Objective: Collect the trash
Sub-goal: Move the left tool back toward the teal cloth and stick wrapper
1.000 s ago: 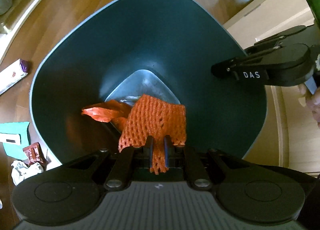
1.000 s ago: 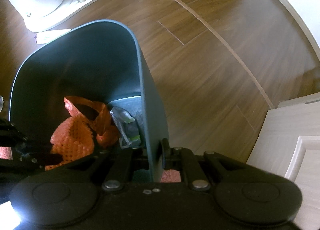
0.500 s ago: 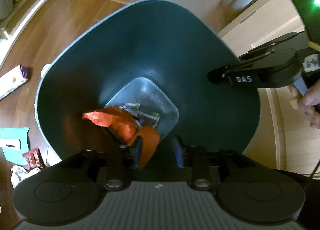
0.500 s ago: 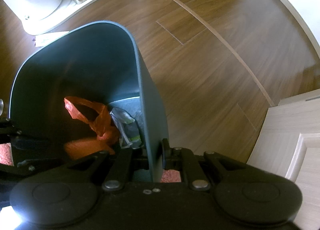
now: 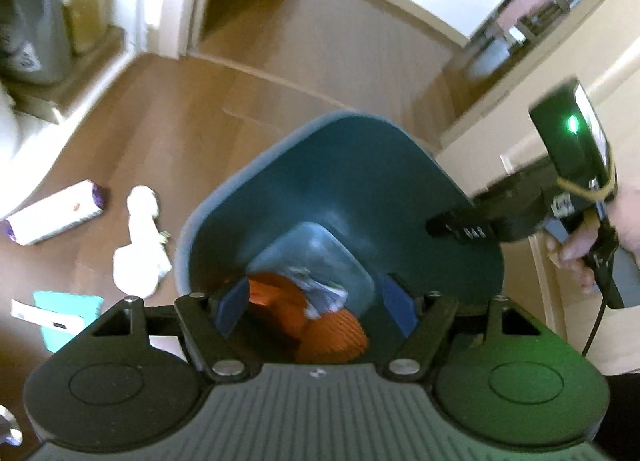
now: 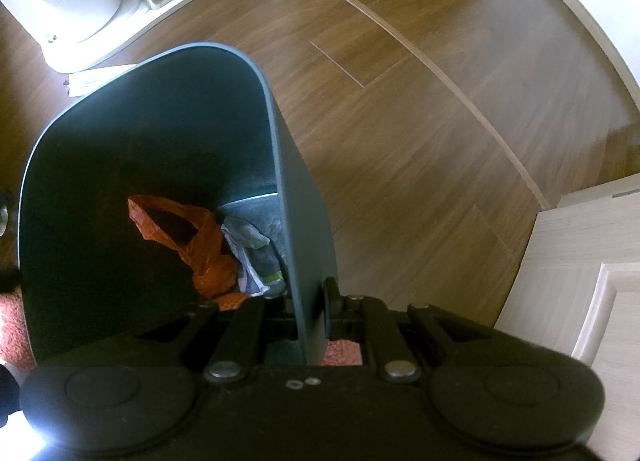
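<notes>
A dark teal bin (image 5: 360,189) stands on the wood floor. Orange mesh netting (image 5: 332,337) and an orange bag (image 6: 200,245) lie inside it with crumpled wrappers (image 6: 250,249). My left gripper (image 5: 316,305) is open and empty above the bin's near rim, its blue pads (image 5: 232,305) wide apart. My right gripper (image 6: 312,313) is shut on the bin's right wall (image 6: 300,221); it also shows in the left wrist view (image 5: 460,229).
On the floor left of the bin lie a white crumpled bag (image 5: 140,253), a white and purple carton (image 5: 56,213) and a teal packet (image 5: 64,317). A white container (image 6: 60,5) stands far left. Pale cabinets (image 6: 580,281) stand to the right.
My left gripper opened and let go of the orange netting, which dropped into the bin. The left gripper then rose and pulled back. The right gripper kept its hold on the bin wall.
</notes>
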Action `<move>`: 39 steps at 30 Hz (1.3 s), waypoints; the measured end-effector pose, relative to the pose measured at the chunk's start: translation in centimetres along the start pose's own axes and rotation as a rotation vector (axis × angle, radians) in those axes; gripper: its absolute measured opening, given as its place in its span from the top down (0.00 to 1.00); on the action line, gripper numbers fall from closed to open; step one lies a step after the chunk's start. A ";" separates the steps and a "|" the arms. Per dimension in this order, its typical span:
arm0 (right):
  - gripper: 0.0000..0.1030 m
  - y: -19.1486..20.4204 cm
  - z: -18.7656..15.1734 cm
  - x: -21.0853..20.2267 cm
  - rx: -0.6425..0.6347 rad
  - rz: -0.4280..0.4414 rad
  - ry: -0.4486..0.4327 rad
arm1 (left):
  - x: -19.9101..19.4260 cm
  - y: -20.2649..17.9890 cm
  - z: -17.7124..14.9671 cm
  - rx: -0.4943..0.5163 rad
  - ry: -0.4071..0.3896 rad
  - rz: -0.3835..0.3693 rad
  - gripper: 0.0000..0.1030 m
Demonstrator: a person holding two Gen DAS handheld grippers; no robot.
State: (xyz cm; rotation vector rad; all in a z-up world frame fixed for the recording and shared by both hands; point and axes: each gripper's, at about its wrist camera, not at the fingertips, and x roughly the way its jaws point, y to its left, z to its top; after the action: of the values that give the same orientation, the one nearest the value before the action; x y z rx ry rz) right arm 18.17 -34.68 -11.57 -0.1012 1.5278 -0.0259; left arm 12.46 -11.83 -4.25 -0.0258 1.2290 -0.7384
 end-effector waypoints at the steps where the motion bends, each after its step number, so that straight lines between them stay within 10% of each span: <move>1: 0.92 0.0 0.0 0.0 0.001 0.001 0.001 | -0.6 0.8 0.1 -0.007 -0.017 0.017 0.29; 15: 0.92 -0.4 0.1 0.3 0.011 0.008 0.011 | -2.9 11.5 0.7 -0.133 -0.191 0.365 0.23; 39: 0.91 -1.1 0.1 0.7 0.034 0.018 0.016 | 8.6 32.7 -6.7 -0.839 0.064 0.487 0.23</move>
State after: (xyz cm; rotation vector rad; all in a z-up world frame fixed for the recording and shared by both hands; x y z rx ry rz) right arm 18.36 -35.84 -12.17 -0.0600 1.5431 -0.0387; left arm 24.09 11.29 -26.98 -0.3801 1.4573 0.2296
